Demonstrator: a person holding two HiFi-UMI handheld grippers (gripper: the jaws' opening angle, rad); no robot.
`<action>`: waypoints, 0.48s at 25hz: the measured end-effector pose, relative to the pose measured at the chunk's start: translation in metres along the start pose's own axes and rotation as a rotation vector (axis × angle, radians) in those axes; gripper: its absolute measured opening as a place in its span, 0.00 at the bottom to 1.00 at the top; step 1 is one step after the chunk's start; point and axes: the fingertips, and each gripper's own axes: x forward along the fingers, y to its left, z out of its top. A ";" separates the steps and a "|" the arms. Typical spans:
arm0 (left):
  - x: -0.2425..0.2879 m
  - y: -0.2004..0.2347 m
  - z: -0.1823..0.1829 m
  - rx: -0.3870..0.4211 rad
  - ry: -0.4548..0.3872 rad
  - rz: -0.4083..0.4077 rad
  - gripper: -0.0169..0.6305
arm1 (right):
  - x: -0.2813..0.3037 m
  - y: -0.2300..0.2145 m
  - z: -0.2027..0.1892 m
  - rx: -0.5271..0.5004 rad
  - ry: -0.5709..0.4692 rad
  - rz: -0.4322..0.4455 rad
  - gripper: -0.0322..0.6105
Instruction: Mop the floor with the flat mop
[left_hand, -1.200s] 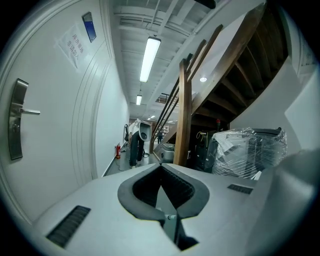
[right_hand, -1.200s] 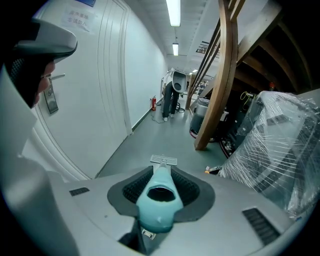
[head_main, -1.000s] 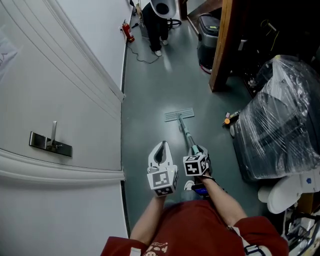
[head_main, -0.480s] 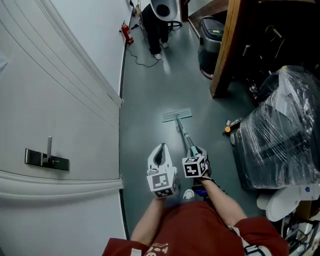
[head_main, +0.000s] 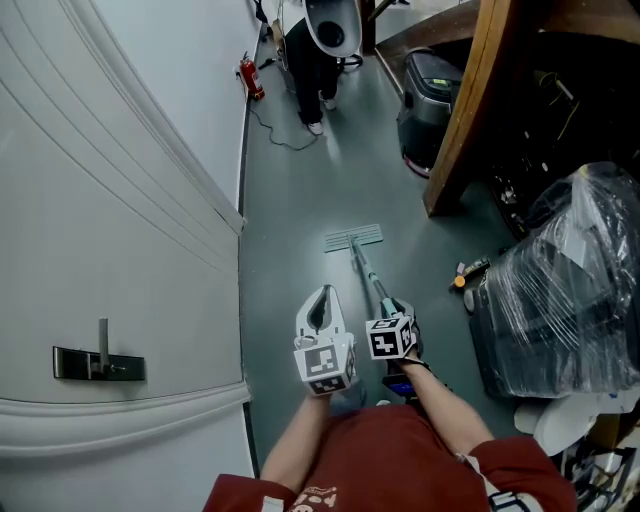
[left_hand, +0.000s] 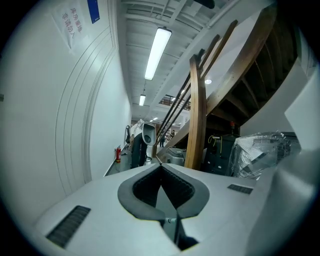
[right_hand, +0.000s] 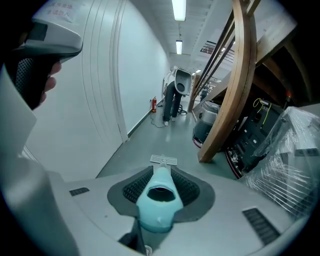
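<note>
Light: you work under bright, even ceiling tubes (left_hand: 157, 52) | Glare: pale sheen on the floor (head_main: 300, 190) | Edges: both gripper views bow, corners black | Focus: your nearest jaws blur

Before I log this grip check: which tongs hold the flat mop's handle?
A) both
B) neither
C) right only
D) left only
C: the right tongs are shut on the pale blue mop handle; the left tongs are shut with nothing between them.
</note>
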 end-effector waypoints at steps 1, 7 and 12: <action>0.004 0.009 -0.001 -0.002 0.001 0.000 0.05 | 0.005 0.004 0.005 -0.002 0.001 -0.004 0.23; 0.031 0.044 0.016 -0.029 -0.008 -0.008 0.05 | 0.027 0.018 0.035 0.007 0.007 -0.019 0.23; 0.053 0.060 0.005 0.001 0.019 -0.050 0.05 | 0.039 0.022 0.053 0.042 0.008 -0.028 0.23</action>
